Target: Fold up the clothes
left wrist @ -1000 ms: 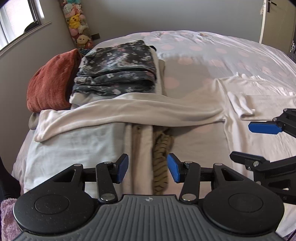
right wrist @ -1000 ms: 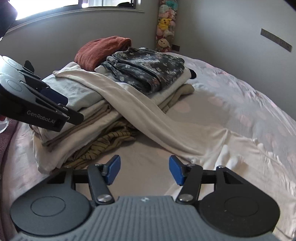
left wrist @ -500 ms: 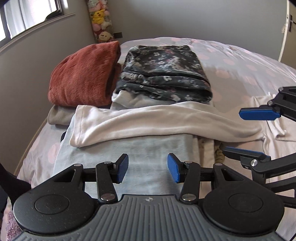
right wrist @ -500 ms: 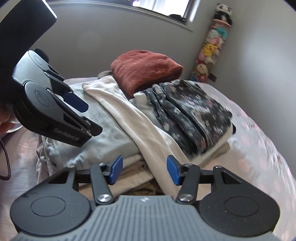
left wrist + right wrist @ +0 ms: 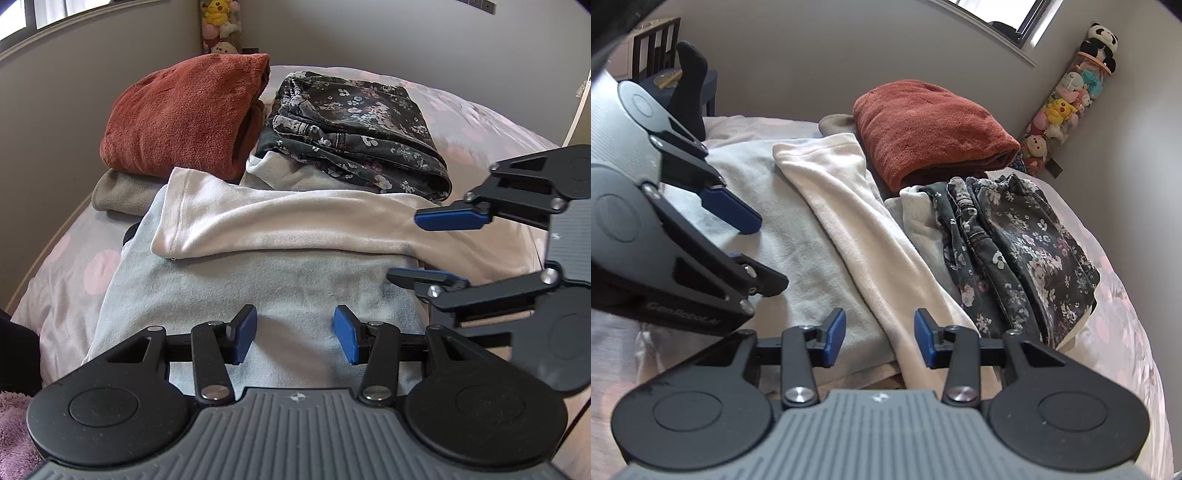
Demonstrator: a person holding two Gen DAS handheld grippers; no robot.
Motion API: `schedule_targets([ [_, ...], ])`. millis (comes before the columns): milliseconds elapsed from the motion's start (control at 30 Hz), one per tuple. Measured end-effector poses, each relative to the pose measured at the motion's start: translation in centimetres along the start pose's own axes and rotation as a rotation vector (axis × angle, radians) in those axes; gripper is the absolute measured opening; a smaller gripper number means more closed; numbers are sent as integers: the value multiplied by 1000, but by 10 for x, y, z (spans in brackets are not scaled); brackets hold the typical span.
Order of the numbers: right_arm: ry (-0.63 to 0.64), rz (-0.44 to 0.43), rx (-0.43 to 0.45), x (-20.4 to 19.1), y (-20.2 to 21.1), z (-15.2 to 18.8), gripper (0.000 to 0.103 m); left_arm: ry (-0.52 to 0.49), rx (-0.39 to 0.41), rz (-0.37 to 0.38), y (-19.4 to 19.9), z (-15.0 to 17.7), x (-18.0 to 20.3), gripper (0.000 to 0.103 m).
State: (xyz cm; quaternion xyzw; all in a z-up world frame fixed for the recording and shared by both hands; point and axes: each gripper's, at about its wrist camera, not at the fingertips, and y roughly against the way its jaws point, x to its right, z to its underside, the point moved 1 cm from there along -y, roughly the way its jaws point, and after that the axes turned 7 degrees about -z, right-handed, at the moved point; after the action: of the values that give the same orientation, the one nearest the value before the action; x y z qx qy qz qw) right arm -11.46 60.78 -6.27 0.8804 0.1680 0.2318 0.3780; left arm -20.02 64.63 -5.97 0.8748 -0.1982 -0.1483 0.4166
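Cream sleeve (image 5: 280, 229) of the unfolded top lies draped across the pale blue folded garment (image 5: 258, 291), its cuff end toward the wall, so it's off the bed sheet and up on the pile. That's likely why you've brought both tools over here. Your left gripper (image 5: 294, 334) hovers over the pale blue cloth, fingers apart, nothing between them. Your right gripper (image 5: 880, 339) sits over the sleeve near where it runs off the pile's edge; its jaws are closing, sleeve in the gap, pads not pressing on it yet. Sleeve looks soft, matte, fleecy knit, a long flat band with a hemmed cuff. Behind it: a rust plush blanket (image 5: 184, 110), thick and fuzzy, folded; a dark floral garment (image 5: 354, 129), denim-like with seams, folded on a white layer. Pink-spotted bed sheet (image 5: 66, 280) underneath. Plush toys (image 5: 1067, 107) stacked in the corner.
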Motion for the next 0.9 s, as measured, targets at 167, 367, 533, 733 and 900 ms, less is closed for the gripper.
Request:
schedule_targets([
  [167, -3, 20, -17, 6, -25, -6, 30, 6, 2, -1, -1, 0, 0, 44],
  [367, -100, 9, -12, 18, -30, -7, 8, 9, 10, -7, -1, 1, 2, 44],
  [533, -150, 92, 21, 33, 6, -2, 8, 16, 23, -8, -1, 5, 1, 45],
  [733, -267, 168, 3, 54, 65, 48, 8, -13, 68, -39, 11, 6, 13, 45],
  [900, -370, 220, -52, 59, 96, 115, 8, -46, 125, 29, 36, 13, 44, 45],
])
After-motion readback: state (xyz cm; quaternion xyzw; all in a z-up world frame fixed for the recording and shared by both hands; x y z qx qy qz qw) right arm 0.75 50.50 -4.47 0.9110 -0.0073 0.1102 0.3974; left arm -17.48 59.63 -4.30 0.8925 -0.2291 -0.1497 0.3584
